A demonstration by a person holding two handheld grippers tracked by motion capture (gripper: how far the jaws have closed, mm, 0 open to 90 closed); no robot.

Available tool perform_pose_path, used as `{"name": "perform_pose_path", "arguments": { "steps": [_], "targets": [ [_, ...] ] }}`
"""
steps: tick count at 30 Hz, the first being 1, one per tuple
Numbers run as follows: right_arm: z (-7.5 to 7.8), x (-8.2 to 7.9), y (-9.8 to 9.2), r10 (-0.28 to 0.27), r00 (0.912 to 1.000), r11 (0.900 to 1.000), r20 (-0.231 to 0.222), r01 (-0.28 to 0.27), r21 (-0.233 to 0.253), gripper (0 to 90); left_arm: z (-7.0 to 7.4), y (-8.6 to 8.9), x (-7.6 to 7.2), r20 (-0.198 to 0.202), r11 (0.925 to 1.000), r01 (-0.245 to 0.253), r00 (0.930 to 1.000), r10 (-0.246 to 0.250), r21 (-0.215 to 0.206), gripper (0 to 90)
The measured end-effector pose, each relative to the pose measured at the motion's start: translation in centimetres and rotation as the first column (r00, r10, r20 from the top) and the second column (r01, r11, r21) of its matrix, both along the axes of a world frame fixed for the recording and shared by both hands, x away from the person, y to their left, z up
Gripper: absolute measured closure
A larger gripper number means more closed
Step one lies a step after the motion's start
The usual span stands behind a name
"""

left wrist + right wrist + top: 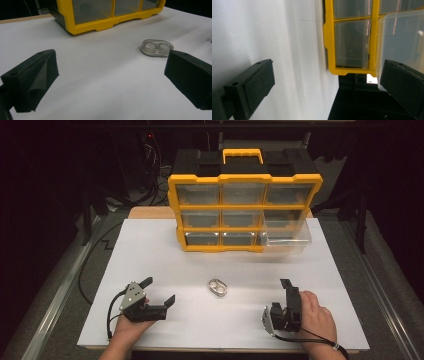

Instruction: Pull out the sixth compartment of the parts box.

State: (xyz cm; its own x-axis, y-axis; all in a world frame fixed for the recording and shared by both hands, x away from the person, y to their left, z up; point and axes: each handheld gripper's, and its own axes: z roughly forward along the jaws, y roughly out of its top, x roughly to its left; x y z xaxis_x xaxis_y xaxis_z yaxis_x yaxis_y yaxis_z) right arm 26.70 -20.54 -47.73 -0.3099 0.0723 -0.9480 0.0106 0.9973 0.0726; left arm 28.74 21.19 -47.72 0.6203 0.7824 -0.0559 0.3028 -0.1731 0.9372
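Observation:
A small clear oval case (218,287) lies on the white table top (150,250), about midway between my two grippers. In the left gripper view the case (157,48) sits just ahead of the right-hand jaw. My left gripper (160,290) rests at the front left, open and empty, pointing toward the case. At the front right my right gripper (289,292) is held rolled on its side, open with nothing between its jaws. It faces the yellow organizer (244,212), whose clear bottom-right drawer (286,234) is pulled out.
The organizer (352,42) has a black top with a yellow handle (242,155) and several clear drawers; its open drawer (402,37) overhangs the table. Dark floor and metal rails flank the table. Bare white surface lies in front of the organizer (100,22).

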Motion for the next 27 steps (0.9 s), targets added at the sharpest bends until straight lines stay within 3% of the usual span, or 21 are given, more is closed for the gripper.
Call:
{"name": "perform_pose_path", "arguments": {
  "steps": [1, 4, 11, 15, 16, 18, 21, 25, 26, 27],
  "targets": [
    [-0.1, -0.1, 0.1, 0.009, 0.9997, 1.000, 0.023, -0.009, -0.009, 0.0, 0.0, 0.0, 0.0, -0.002, 1.0000, -0.002, 1.0000, 0.002, -0.008, 0.3],
    [0.0, -0.1, 0.2, 0.006, 0.9996, 1.000, 0.028, -0.006, -0.010, 0.0, 0.0, 0.1, 0.0, -0.011, 1.0000, 0.000, 0.9999, 0.000, -0.001, 0.3],
    [0.5, -0.1, -0.2, -0.009, 0.9996, 0.998, 0.027, 0.007, 0.065, 0.0, 0.2, 0.1, -0.1, -0.012, 0.9995, -0.030, 0.9995, 0.030, 0.011, 0.4],
    [0.9, -0.1, -0.5, -0.014, 0.9999, 0.989, 0.008, 0.012, 0.145, 0.0, 0.3, 0.2, 0.0, -0.024, 0.9996, -0.028, 0.9993, 0.028, 0.009, 0.3],
    [0.9, 0.0, -0.7, -0.031, 0.9994, 0.982, -0.017, 0.034, 0.187, 0.0, 0.3, 0.2, 0.0, -0.027, 0.9997, -0.022, 0.9994, 0.022, 0.012, 0.4],
    [0.9, 0.1, -0.8, -0.036, 0.9990, 0.979, -0.025, 0.040, 0.200, 0.1, 0.4, 0.2, 0.0, -0.027, 0.9998, -0.017, 0.9995, 0.017, 0.010, 0.6],
    [0.9, 0.2, -1.0, -0.046, 0.9970, 0.963, -0.062, 0.061, 0.261, 0.1, 0.5, 0.3, 0.0, -0.023, 1.0000, -0.007, 0.9997, 0.007, -0.001, 0.8],
    [1.1, 0.4, -1.3, -0.056, 0.9943, 0.935, -0.091, 0.085, 0.344, 0.1, 0.3, 0.4, 0.0, -0.040, 0.9987, -0.021, 0.9990, 0.020, -0.047, 0.8],
    [1.1, 0.5, -1.4, -0.058, 0.9933, 0.923, -0.100, 0.091, 0.373, 0.1, 0.3, 0.5, 0.1, -0.040, 0.9988, -0.022, 0.9990, 0.020, -0.044, 0.8],
    [1.1, 0.5, -1.5, -0.058, 0.9925, 0.918, -0.108, 0.095, 0.386, 0.1, 0.2, 0.5, 0.1, -0.038, 0.9987, -0.024, 0.9990, 0.023, -0.044, 0.8]
  ]
}}
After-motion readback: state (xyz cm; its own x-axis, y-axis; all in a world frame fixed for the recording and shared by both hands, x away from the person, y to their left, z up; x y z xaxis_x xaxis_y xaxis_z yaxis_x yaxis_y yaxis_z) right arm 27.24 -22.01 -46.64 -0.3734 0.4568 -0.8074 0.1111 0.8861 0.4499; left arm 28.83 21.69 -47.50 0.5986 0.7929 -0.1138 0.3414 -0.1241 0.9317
